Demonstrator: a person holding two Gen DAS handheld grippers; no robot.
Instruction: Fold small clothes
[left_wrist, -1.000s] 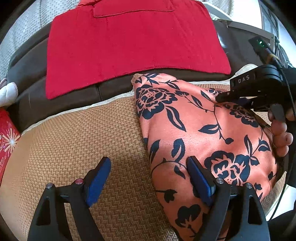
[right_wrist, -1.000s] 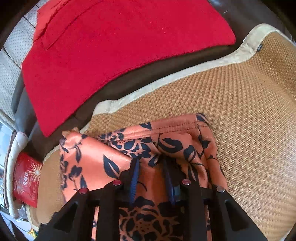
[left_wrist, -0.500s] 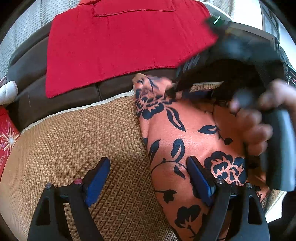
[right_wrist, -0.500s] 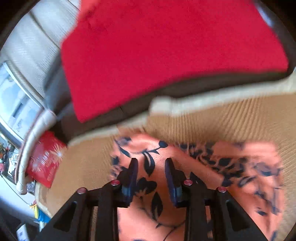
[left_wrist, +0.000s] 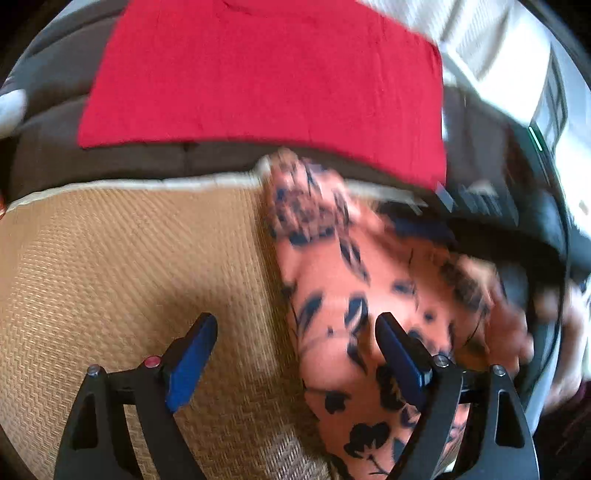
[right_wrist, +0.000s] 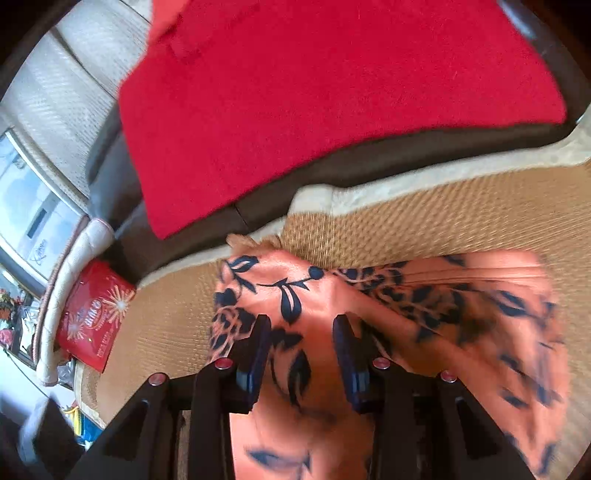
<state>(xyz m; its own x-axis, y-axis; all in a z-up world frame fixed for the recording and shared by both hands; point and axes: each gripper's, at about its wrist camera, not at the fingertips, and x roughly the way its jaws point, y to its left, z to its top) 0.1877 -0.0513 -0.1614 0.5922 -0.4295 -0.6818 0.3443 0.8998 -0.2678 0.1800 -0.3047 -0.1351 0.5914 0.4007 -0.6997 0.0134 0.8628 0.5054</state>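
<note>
An orange garment with a dark blue flower print (left_wrist: 332, 288) lies folded on a woven straw mat (left_wrist: 129, 266). My left gripper (left_wrist: 295, 354) is open, its right finger over the garment's left edge and its left finger over the mat. In the right wrist view the garment (right_wrist: 461, 317) spreads to the right, and my right gripper (right_wrist: 301, 350) hovers over its near fold with the jaws a little apart and cloth between them; whether it grips is unclear. The right gripper's body (left_wrist: 491, 218) is blurred at the right of the left wrist view.
A red towel (left_wrist: 266, 74) drapes over the dark brown sofa back (left_wrist: 110, 162) behind the mat. A red printed packet (right_wrist: 92, 321) lies off the mat's left end beside a white cushion edge (right_wrist: 70, 266). A window is at far left.
The right gripper swung left across the garment, carrying a fold over, then moved back toward the right. The left gripper stayed open and shifted slightly forward. Both views are motion-blurred now.
</note>
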